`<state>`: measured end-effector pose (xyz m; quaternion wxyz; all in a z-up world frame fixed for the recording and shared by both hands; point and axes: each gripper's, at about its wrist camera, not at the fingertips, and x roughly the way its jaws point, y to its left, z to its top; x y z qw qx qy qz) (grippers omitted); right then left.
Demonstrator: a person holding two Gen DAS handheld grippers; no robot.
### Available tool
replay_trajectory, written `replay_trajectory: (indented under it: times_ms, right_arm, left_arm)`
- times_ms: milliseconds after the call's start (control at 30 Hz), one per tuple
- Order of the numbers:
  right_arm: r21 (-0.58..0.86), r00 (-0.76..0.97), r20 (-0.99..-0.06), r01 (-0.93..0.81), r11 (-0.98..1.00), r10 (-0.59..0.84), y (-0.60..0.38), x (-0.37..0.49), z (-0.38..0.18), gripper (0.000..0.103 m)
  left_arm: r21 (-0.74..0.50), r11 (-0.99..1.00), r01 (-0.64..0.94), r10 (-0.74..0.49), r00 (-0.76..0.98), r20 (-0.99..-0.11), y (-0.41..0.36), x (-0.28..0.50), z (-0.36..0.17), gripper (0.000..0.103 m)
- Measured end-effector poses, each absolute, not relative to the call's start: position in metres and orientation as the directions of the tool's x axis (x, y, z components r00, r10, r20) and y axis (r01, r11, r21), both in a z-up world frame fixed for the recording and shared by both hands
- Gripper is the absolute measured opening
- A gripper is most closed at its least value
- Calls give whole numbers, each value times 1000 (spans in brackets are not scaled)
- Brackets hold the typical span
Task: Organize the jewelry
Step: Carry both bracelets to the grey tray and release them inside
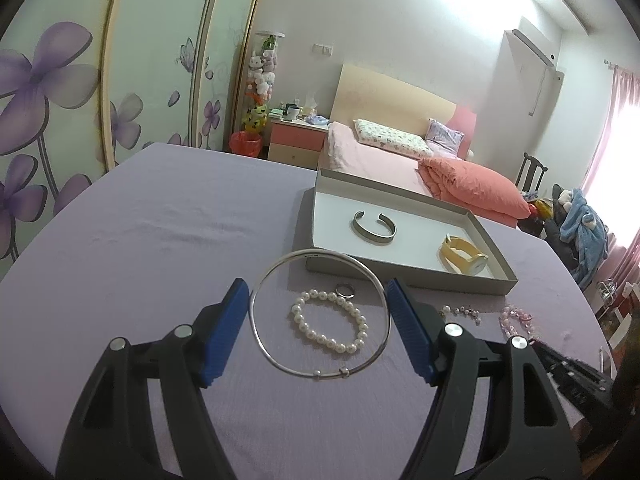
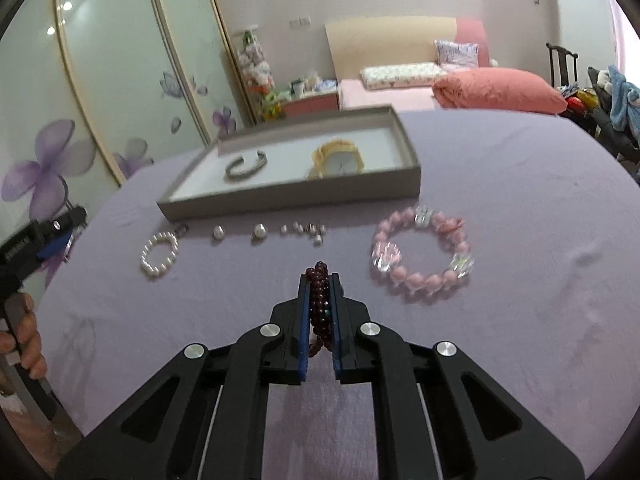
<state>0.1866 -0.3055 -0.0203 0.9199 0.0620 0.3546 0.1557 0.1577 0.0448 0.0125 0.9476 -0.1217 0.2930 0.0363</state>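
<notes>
Dark-red bead bracelet (image 2: 319, 300) sits clamped in the right gripper (image 2: 320, 280) near the grey tray (image 2: 288, 196); left gripper (image 1: 318, 300) grips a silver bangle (image 1: 320, 314).

A: Identify the supporting surface.

B: A desk (image 2: 500, 168) covered with a smooth lilac cloth.

A: List what lies directly on it.

B: At the far side, a shallow grey rectangular cardboard tray (image 2: 280, 196) with a white floor. Just in front of the tray's near wall, a small silver ring (image 1: 345, 289), touching a white pearl bead bracelet (image 1: 330, 322). To the right of the pearl bracelet, a row of small pearl and metal earrings (image 2: 280, 232), set apart from one another. Further right, a large bracelet of pink round beads with clear crystal pieces (image 2: 422, 254), well clear of the tray.

A: Surface condition?

B: Faint creases in the cloth on the right.
</notes>
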Motion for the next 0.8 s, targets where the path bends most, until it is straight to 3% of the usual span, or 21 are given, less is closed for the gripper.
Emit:
replay_trajectory:
  times_ms: [800]
  right_arm:
    - [191,776,-512,-314,930,367,-297,171,23,9]
  left_arm:
    - [-209,971,-113,-17,844,-537,39,141,22,70]
